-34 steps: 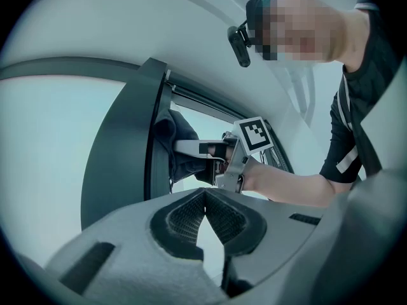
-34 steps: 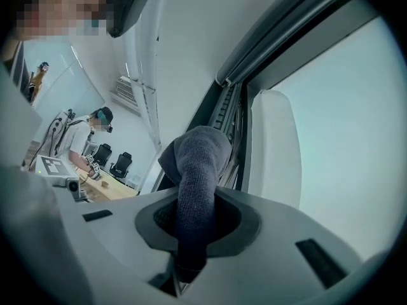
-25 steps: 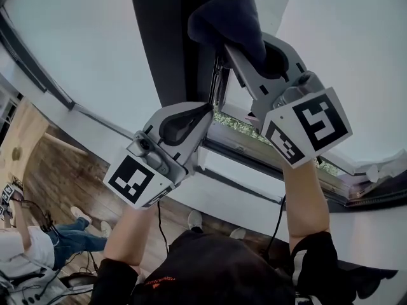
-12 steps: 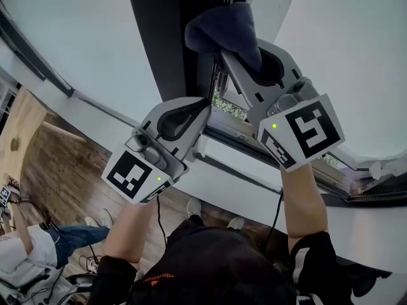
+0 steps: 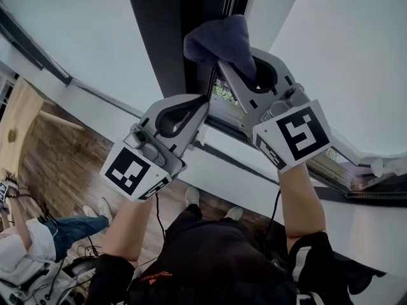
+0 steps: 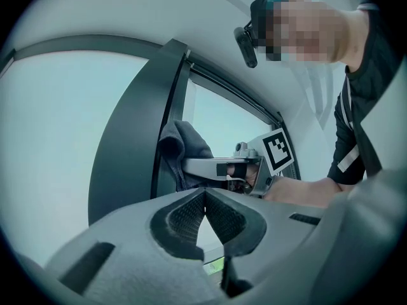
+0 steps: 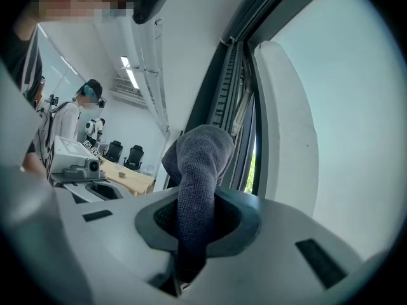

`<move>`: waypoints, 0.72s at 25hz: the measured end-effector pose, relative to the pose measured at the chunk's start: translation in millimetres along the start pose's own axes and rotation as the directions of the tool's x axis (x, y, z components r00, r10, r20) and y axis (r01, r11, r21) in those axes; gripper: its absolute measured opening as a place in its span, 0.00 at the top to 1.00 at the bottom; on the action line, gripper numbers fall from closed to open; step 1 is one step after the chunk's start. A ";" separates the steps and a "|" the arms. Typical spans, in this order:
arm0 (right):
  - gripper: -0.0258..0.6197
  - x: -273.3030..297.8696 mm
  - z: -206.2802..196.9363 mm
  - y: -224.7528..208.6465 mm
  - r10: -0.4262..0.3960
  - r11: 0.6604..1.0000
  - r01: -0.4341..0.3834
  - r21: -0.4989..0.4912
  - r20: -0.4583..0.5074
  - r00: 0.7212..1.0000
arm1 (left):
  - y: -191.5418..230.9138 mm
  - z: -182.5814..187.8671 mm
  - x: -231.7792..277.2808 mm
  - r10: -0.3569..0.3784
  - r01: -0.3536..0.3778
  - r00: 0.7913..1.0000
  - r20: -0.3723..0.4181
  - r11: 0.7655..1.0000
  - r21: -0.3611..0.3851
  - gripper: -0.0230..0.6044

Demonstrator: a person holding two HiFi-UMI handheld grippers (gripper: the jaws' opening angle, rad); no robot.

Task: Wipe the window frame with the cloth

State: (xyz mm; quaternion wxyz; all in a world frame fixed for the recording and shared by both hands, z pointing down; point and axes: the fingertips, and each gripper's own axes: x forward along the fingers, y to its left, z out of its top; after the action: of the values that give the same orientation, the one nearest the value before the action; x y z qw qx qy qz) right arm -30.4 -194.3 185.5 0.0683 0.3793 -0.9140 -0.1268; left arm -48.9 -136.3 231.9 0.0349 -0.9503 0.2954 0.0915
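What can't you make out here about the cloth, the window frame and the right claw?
1. Whether the cloth touches the window frame: in the head view the bunched cloth covers the meeting spot, and the right gripper view shows only the cloth's near side.
2. The right claw tips: wrapped by the cloth in both views.
3. Dust on the frame: too dark to tell in any view.
4. The frame's upper end: cut off by the head view's top edge.

Dark cloth (image 5: 219,37) against the window frame (image 5: 166,37)
The cloth is dark blue-grey, knitted and bunched into a soft lump. It is pinched between the jaws of the right gripper (image 5: 236,57), with its bulging end pressed to the upright dark frame — right beside the frame's grooved track.
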 end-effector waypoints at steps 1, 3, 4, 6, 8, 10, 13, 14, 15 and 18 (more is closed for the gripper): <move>0.88 0.2 -4.7 1.6 0.003 1.000 -0.003 0.005 -0.006 1.000 | -0.3 -2.7 -0.7 0.001 -0.001 1.000 -0.004 1.000 -0.004 0.93; 0.88 1.9 -13.4 5.4 0.008 1.000 -0.007 0.014 -0.018 1.000 | 0.4 -7.6 -3.3 0.004 -0.004 1.000 -0.012 1.000 -0.011 0.93; 0.88 4.4 -17.1 8.2 0.009 1.000 -0.009 0.018 -0.025 1.000 | 2.3 -9.2 -6.1 0.005 -0.005 1.000 -0.015 1.000 -0.015 0.93; 0.88 9.3 -25.1 13.9 0.014 1.000 -0.012 0.028 -0.041 0.999 | 6.1 -12.2 -12.0 0.010 -0.010 1.000 -0.021 1.000 -0.023 0.93; 0.88 7.9 -36.3 16.5 0.019 0.999 -0.017 0.037 -0.056 0.998 | 4.7 -17.5 -13.3 0.016 -0.017 1.000 -0.027 0.999 -0.030 0.93; 0.88 3.9 -48.8 17.7 0.024 0.999 -0.021 0.046 -0.071 0.997 | 1.1 -24.5 -12.3 0.022 -0.023 0.999 -0.035 0.999 -0.038 0.93; 0.88 2.5 -64.8 19.7 0.023 0.998 -0.017 0.060 -0.092 0.996 | 0.1 -33.0 -12.8 0.025 -0.028 0.999 -0.047 0.998 -0.049 0.93; 0.88 2.7 -70.0 20.7 0.020 0.998 -0.014 0.065 -0.098 0.995 | 0.3 -35.5 -13.5 0.026 -0.028 0.998 -0.051 0.998 -0.052 0.93; 0.88 2.9 -75.3 22.1 0.020 0.997 -0.012 0.071 -0.105 0.994 | 0.4 -37.9 -14.5 0.026 -0.029 0.998 -0.055 0.998 -0.055 0.93; 0.88 3.8 -92.2 27.3 0.022 0.996 -0.011 0.090 -0.129 0.991 | 0.7 -44.8 -17.6 0.027 -0.032 0.997 -0.068 0.997 -0.065 0.93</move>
State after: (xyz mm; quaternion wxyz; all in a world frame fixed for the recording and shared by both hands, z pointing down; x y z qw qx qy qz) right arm -31.2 -195.1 281.7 0.1117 0.3818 -0.9155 -0.0602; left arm -56.6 -132.5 279.3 -0.0076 -0.9490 0.3073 0.0700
